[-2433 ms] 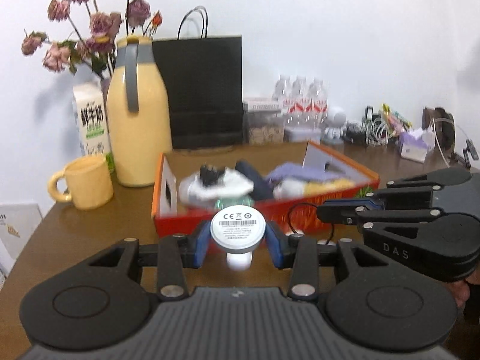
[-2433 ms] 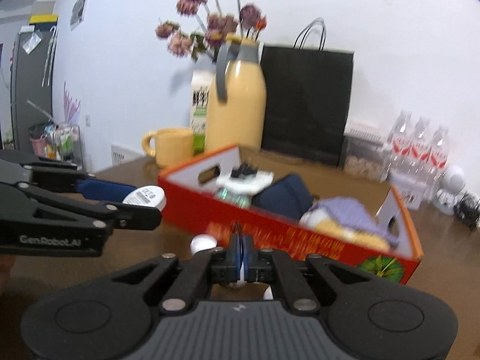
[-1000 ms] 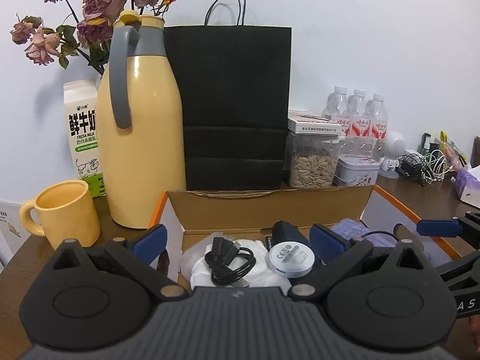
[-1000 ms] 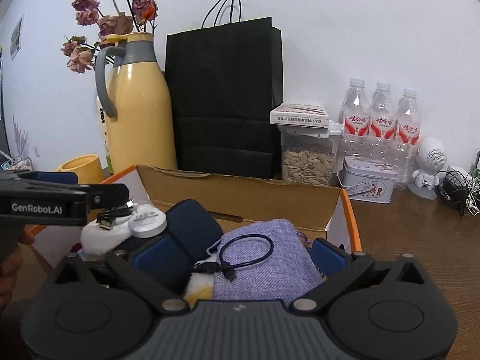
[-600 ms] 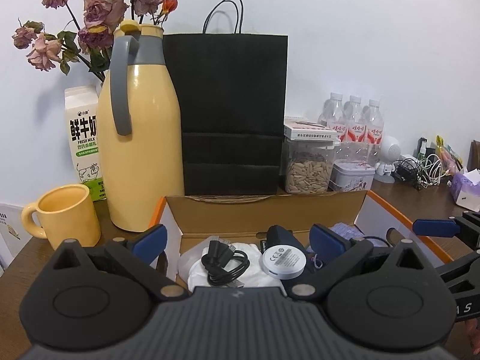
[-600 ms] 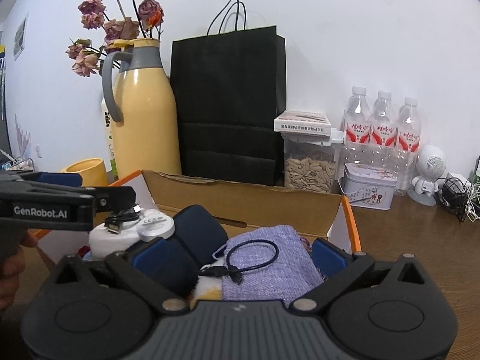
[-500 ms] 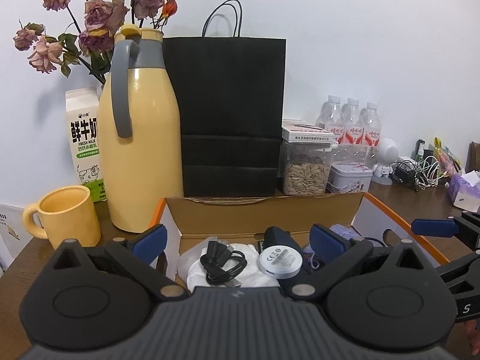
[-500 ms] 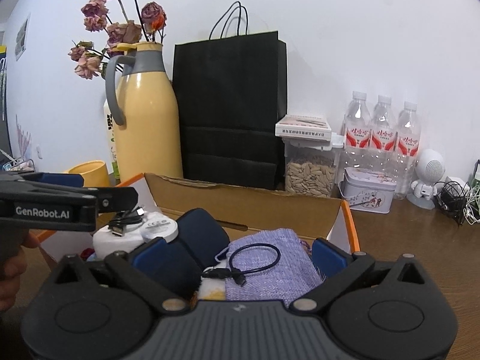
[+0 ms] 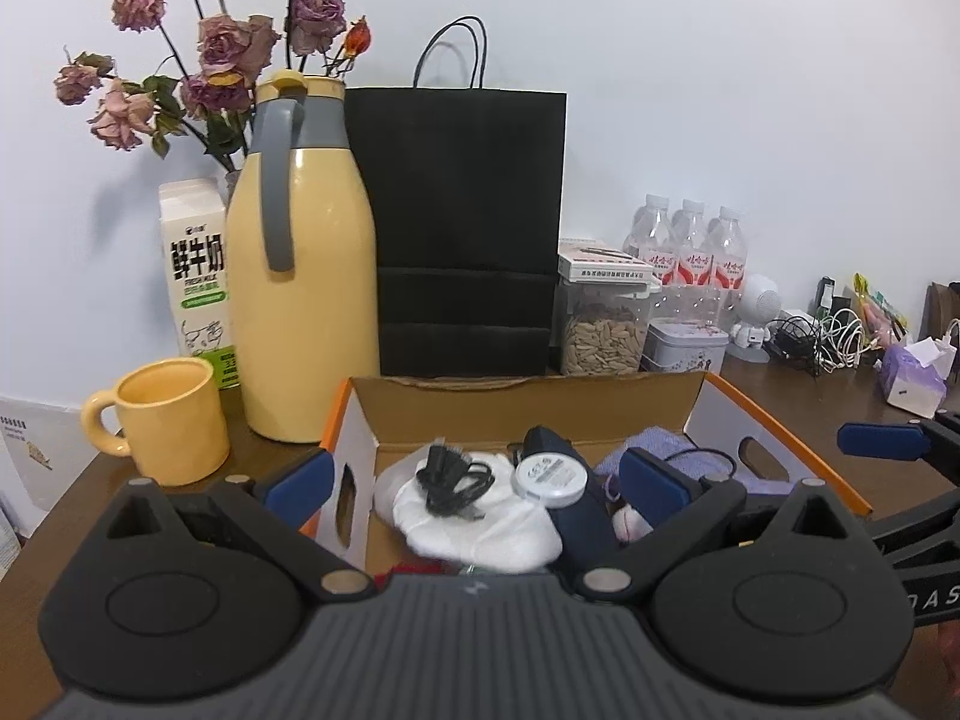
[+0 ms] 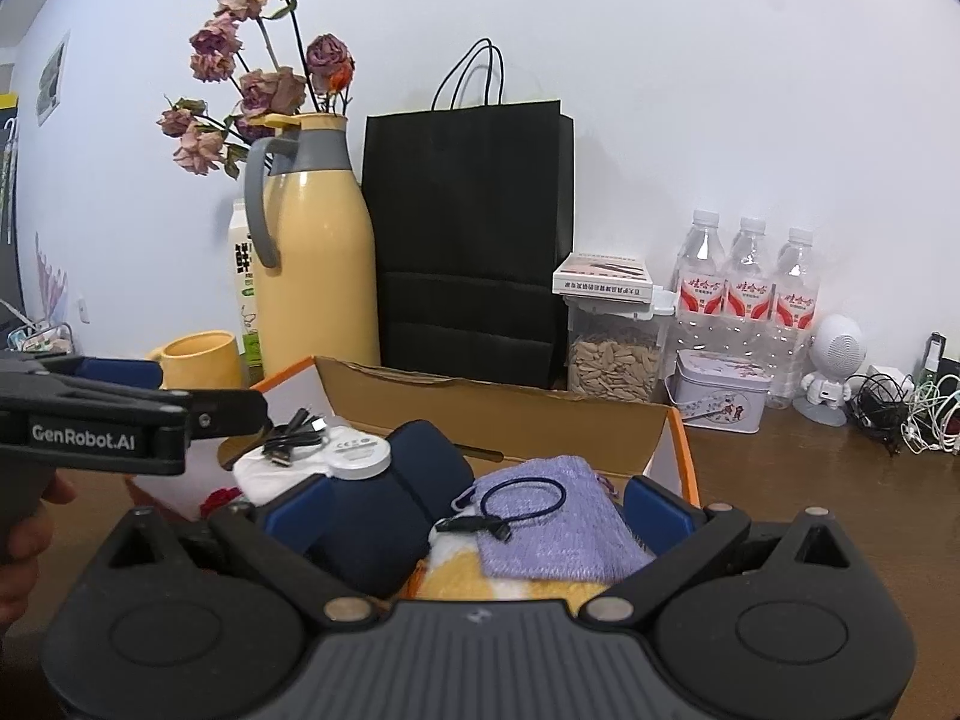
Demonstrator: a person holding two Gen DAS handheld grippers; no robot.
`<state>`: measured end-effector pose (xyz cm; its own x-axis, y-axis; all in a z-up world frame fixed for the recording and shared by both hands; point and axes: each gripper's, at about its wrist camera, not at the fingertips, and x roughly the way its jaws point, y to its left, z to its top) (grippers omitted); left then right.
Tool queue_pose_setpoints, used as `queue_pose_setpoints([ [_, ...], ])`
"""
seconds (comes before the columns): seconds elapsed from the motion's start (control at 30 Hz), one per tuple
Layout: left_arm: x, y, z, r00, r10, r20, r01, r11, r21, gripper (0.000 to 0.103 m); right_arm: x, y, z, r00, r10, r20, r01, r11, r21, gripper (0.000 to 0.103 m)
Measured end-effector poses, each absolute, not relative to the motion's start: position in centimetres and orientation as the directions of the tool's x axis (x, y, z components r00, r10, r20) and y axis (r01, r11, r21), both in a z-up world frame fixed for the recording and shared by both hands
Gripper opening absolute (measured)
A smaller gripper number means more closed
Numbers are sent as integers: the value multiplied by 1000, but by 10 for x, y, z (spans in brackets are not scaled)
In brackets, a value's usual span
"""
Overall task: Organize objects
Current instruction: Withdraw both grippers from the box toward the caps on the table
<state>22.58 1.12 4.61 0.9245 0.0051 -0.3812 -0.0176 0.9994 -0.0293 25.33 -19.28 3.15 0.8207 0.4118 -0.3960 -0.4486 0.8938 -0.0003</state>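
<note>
- Left gripper (image 9: 474,480): blue-padded fingers spread wide, nothing between them, hovering over the near left end of the orange-rimmed cardboard box (image 9: 780,429) on the brown wooden surface (image 9: 66,516).
- Right gripper (image 10: 474,504): fingers likewise wide apart and empty, poised over the right half of the same box.
- Round white disc-shaped device with a printed label (image 9: 550,477): inside the box, resting against a dark navy pouch (image 9: 579,525) and just beside a white cloth bundle (image 9: 480,525) topped by a coiled black cable (image 9: 453,480).
- Further right in the box: lilac knitted pouch (image 10: 555,525) carrying a thin dark blue looped cord (image 10: 522,495), above something yellow and fluffy (image 10: 474,585).
- Key relation: disc lies straight ahead of the left gripper, slightly right of its centre line, flat face tilted up toward the camera; from the right gripper, well off to the left. Left gripper judged nearer.
- No long axis on the disc, so approach angle matters little; cable's length runs roughly left to right across the bundle.
- Judged stage: items look settled in the box, no grasp under way.
- Behind the box: tall yellow thermos jug (image 9: 303,300), black paper bag (image 9: 465,228), yellow mug (image 9: 168,420).
</note>
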Motion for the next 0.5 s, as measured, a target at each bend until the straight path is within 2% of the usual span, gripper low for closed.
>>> queue_pose_setpoints([
  [0.5, 180, 28, 33, 893, 35, -449, -54, 998, -30, 103, 204, -197, 17, 786, 418, -457, -469, 883, 2, 103],
])
